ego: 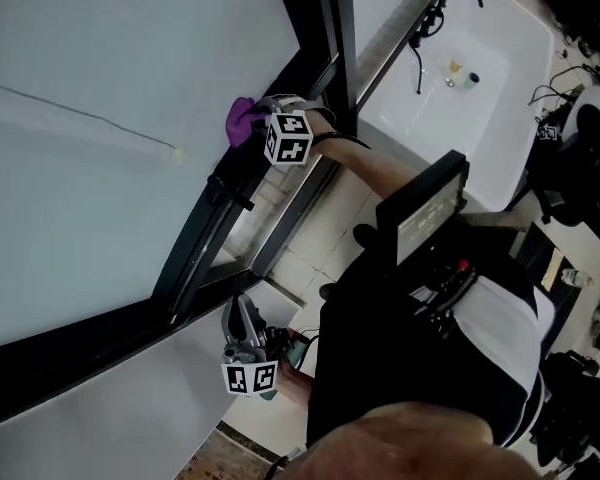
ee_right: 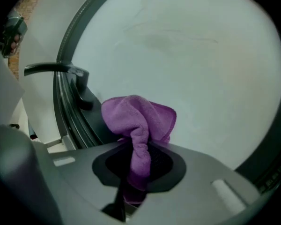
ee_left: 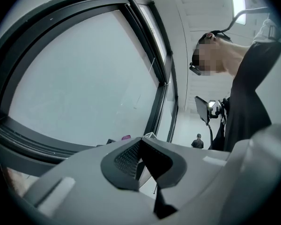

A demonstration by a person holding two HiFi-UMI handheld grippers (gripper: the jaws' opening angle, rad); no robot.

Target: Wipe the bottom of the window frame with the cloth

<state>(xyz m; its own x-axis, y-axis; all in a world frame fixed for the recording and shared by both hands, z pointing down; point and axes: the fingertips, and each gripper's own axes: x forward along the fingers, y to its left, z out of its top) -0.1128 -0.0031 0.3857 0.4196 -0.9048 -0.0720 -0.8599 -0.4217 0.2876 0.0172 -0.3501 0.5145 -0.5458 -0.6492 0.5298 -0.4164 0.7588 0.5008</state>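
Note:
In the head view a purple cloth (ego: pixel 243 120) rests against the dark window frame (ego: pixel 195 258), where the frame meets the pale glass (ego: pixel 100 148). My right gripper (ego: pixel 262 120) is shut on that cloth. In the right gripper view the cloth (ee_right: pixel 140 118) bunches up out of the closed right gripper (ee_right: pixel 139 157), close to the glass and beside the frame rail (ee_right: pixel 68 116). My left gripper (ego: pixel 242 313) hangs lower down, near the frame's lower stretch. In its own view the left gripper (ee_left: pixel 141 159) is shut with nothing in it.
A black window handle (ee_right: pixel 61 71) juts from the frame just left of the cloth. A white sink (ego: pixel 500 118) with a dark faucet (ego: pixel 420 43) stands at the upper right. The person's dark torso and a chest-mounted device (ego: pixel 425 213) fill the lower right. Pale floor tiles (ego: pixel 310 228) lie below the frame.

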